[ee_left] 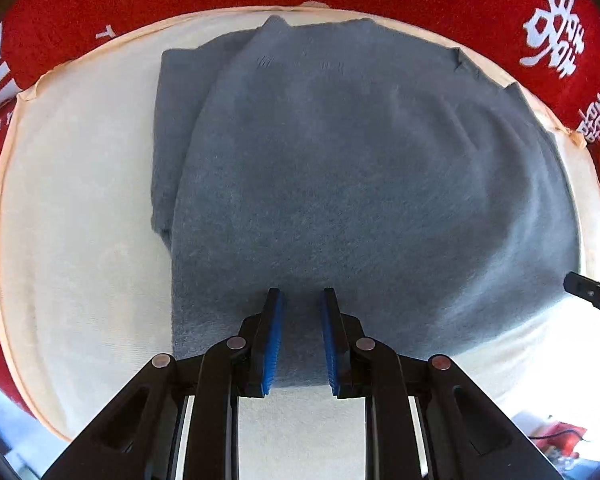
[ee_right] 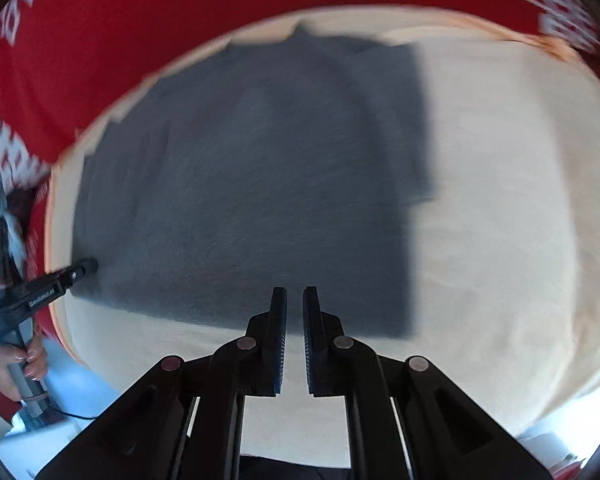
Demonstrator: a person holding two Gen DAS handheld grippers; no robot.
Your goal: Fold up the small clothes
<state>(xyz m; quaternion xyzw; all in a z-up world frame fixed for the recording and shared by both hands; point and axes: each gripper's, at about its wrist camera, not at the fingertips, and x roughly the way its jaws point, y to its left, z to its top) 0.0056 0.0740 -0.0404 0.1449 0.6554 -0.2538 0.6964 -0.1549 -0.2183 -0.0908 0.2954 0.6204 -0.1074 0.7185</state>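
Note:
A grey-blue small garment (ee_left: 340, 184) lies folded flat on a cream cushioned surface (ee_left: 80, 240), with one side folded over itself. My left gripper (ee_left: 302, 294) hovers over the garment's near edge, jaws slightly apart and empty. In the right wrist view the same garment (ee_right: 252, 200) looks blurred. My right gripper (ee_right: 295, 292) is above its near edge, jaws narrowly apart, holding nothing. The right gripper's tip shows at the right edge of the left wrist view (ee_left: 592, 294). The left gripper shows at the left of the right wrist view (ee_right: 88, 268).
A red cloth with white lettering (ee_left: 500, 20) surrounds the cream surface beyond its orange piped rim (ee_left: 4, 200). A hand (ee_right: 20, 360) holds the left gripper's handle. Bare cream surface (ee_right: 500, 200) lies to the garment's right.

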